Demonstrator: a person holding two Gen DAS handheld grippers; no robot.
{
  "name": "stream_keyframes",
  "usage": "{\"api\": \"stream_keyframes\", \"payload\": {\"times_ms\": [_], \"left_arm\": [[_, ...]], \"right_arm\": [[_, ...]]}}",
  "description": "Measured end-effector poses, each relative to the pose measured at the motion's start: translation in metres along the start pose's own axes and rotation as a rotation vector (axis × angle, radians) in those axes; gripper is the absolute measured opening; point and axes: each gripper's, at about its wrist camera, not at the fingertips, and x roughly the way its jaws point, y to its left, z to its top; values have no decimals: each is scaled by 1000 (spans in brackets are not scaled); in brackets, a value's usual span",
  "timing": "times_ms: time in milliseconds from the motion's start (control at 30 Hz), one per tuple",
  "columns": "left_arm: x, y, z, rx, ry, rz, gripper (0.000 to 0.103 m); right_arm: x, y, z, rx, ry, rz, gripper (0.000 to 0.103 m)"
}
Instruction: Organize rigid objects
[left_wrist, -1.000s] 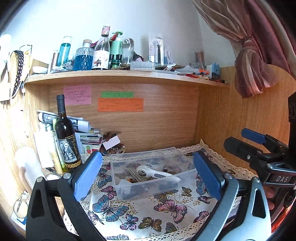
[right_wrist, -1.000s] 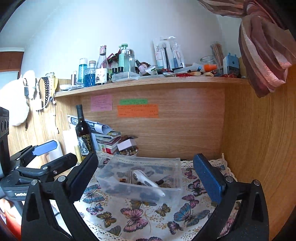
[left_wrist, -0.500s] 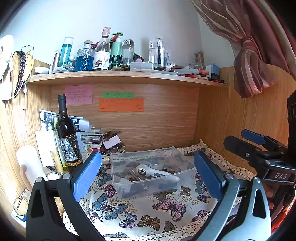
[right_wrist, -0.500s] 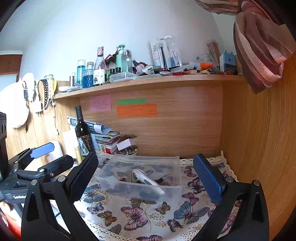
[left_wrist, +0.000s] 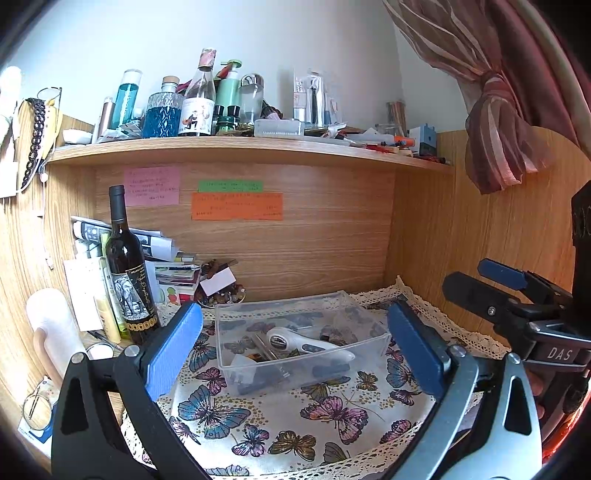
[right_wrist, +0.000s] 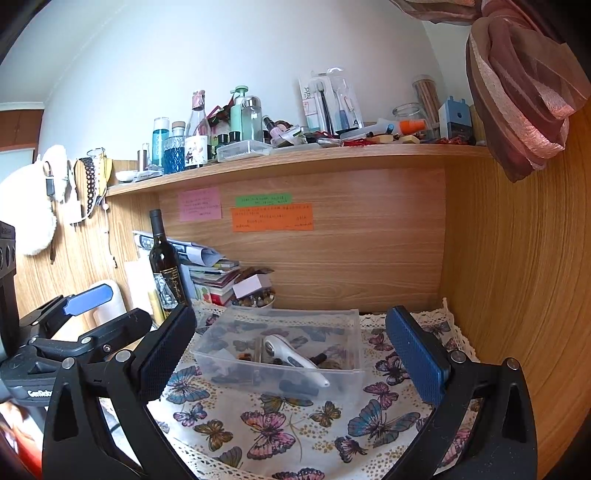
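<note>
A clear plastic bin (left_wrist: 369, 341) (right_wrist: 221, 365) sits on the butterfly-print cloth (left_wrist: 280, 421) (right_wrist: 280, 421) in the desk alcove. It holds a white thermometer-like tool (left_wrist: 306, 343) (right_wrist: 291, 354) and several small dark items. My left gripper (left_wrist: 293, 347) is open and empty, held short of the bin. My right gripper (right_wrist: 291, 354) is open and empty too, also short of the bin. The right gripper also shows at the right of the left wrist view (left_wrist: 491, 288), and the left gripper at the left of the right wrist view (right_wrist: 103, 314).
A dark wine bottle (left_wrist: 127, 273) (right_wrist: 166, 269), stacked papers (left_wrist: 162, 254) and a bowl of small items (left_wrist: 221, 291) stand at the back left. A white cylinder (left_wrist: 51, 328) is at the left. The wooden shelf (left_wrist: 236, 147) above carries several bottles. Wooden walls close in both sides.
Both grippers have drawn back and up a little from the bin. The bin and its contents have not moved.
</note>
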Motion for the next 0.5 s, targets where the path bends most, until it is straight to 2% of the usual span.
{"api": "stream_keyframes", "payload": {"times_ms": [500], "left_arm": [[3,-1,-1,2,5,-7,102]], "right_arm": [[1,-1,0,3,8,-4,103]]}}
